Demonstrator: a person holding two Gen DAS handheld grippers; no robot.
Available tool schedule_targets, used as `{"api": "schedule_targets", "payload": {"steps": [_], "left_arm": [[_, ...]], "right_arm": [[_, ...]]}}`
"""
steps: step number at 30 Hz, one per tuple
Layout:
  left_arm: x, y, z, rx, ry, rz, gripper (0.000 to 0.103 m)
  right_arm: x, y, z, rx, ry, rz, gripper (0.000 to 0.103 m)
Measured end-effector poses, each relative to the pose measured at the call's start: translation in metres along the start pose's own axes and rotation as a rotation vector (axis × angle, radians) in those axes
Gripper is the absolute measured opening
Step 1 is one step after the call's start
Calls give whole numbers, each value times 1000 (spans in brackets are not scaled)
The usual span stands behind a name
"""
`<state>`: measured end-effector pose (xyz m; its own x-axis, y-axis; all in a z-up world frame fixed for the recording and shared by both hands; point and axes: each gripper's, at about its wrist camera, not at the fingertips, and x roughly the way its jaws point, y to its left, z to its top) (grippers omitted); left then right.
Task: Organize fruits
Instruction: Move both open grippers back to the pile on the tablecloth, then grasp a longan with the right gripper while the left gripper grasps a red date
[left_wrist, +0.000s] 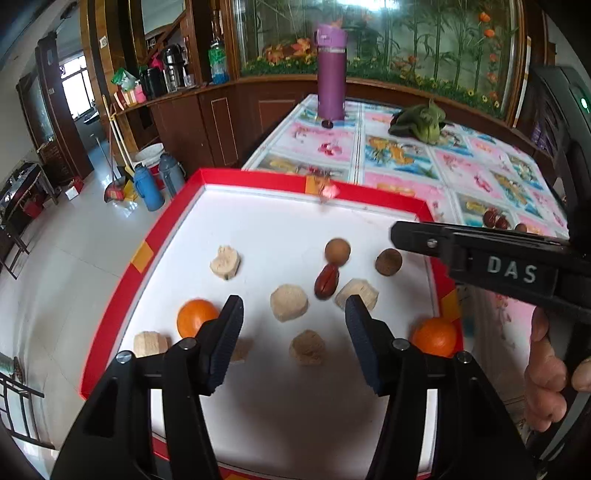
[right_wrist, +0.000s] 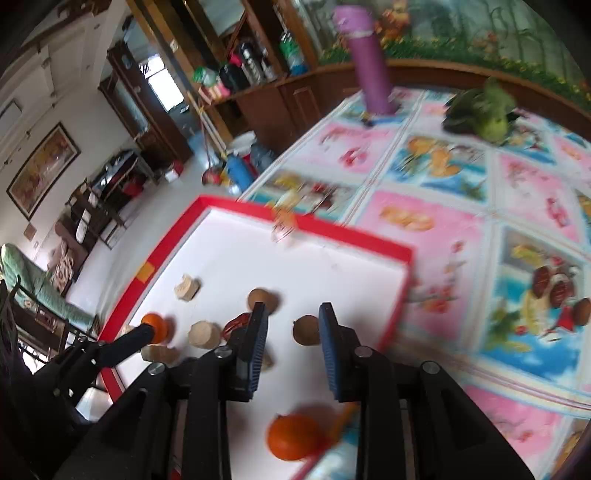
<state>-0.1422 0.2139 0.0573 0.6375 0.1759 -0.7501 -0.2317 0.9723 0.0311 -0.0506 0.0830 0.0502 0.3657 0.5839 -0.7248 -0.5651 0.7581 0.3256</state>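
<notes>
Tray (left_wrist: 173, 221), red-rimmed, white floor: bare room at its near edge and far half; an orange (left_wrist: 434, 336) sits against the right rim. Left gripper (left_wrist: 294, 309), fingers apart and empty, hovers over pale chunks, another orange (left_wrist: 195, 317) just left of it. Right gripper (right_wrist: 293, 317), fingers apart, empty, brackets a brown nut (right_wrist: 306, 329); more nuts (right_wrist: 554, 291) lie on the tablecloth (right_wrist: 443, 236) beyond the right rim.

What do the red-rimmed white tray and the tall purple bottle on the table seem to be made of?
The red-rimmed white tray looks like cardboard or thin board: flat matte white floor, low folded red walls patched with orange tape at the edges. The tall purple bottle looks like coated metal with a plastic flip lid: a smooth satin cylinder with a hinged cap, though painted plastic cannot be ruled out.
</notes>
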Motion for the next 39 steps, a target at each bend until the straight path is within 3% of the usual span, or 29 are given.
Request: {"api": "schedule_targets", "payload": {"steps": [6,14,19,25,29,32,39], "left_arm": [[-10,-7,6,11,-25,8,64],[-34,-21,28,34,-85,25,67],[-36,-57,46,93,-94,-63,70],[-12,-108,72,170,-41,-207,71],[21,-149,86,253,12,-239,71],[46,-172,89,287,71,-260,71],[88,-200,83,361,161,-231,71]], "right_arm": [[-25,-22,-3,34,-53,-11,32],[-41,-15,-4,26,-92,26,32],[-66,-46,-7,48,-130,-17,32],[-104,-126,-21,94,-192,-177,32],[-111,-181,-32,142,-184,-276,32],[-105,-206,-35,184,-157,-265,32],[-79,-206,-29,162,-92,-258,32]]}}
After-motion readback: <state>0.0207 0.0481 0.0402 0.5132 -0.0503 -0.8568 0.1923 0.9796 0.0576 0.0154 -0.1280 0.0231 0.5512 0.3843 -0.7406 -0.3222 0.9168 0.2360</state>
